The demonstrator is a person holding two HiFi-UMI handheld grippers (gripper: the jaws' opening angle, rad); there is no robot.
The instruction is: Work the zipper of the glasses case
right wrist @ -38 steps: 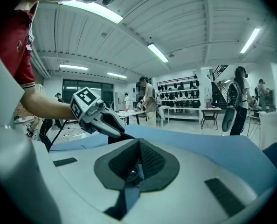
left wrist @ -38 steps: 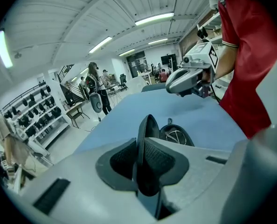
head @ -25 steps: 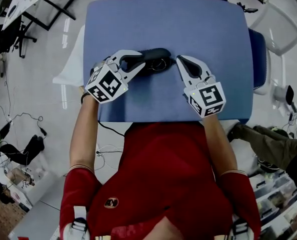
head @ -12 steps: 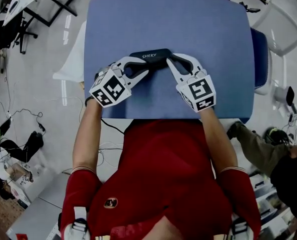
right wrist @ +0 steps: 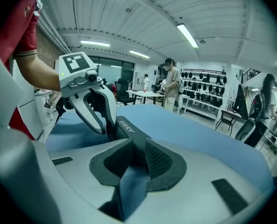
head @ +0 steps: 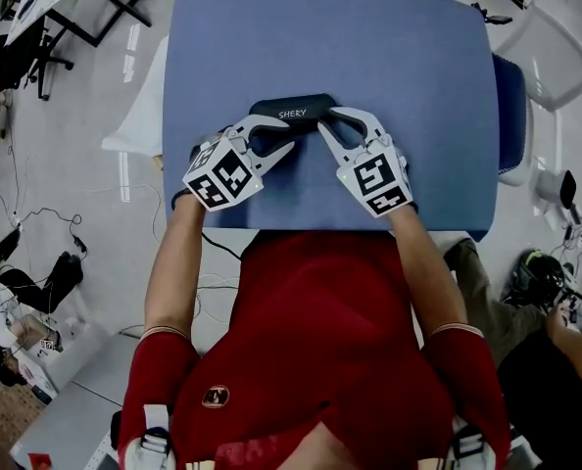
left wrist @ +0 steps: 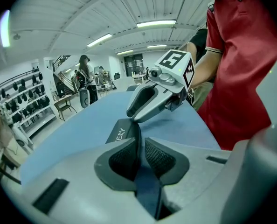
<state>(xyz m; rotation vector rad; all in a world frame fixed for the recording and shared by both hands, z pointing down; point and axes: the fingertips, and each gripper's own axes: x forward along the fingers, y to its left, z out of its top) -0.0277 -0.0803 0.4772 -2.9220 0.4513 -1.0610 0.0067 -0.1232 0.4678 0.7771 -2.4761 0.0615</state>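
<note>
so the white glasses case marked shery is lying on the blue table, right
No: the glasses case is black, not white, as the head view shows. It is marked SHERY and lies on the blue table.

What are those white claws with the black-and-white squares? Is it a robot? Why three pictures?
No robot: a person in a red shirt holds a claw tool, called a gripper, in each hand. The squared cubes are part of them. One picture comes from a camera on the person's head, looking down; the other two from cameras riding on each gripper, looking along its fingers. On the blue table lies a dark glasses case. The left gripper pinches one end of it. The right gripper has just been opening its fingers; the case's other end sits between them, unsqueezed.
</note>
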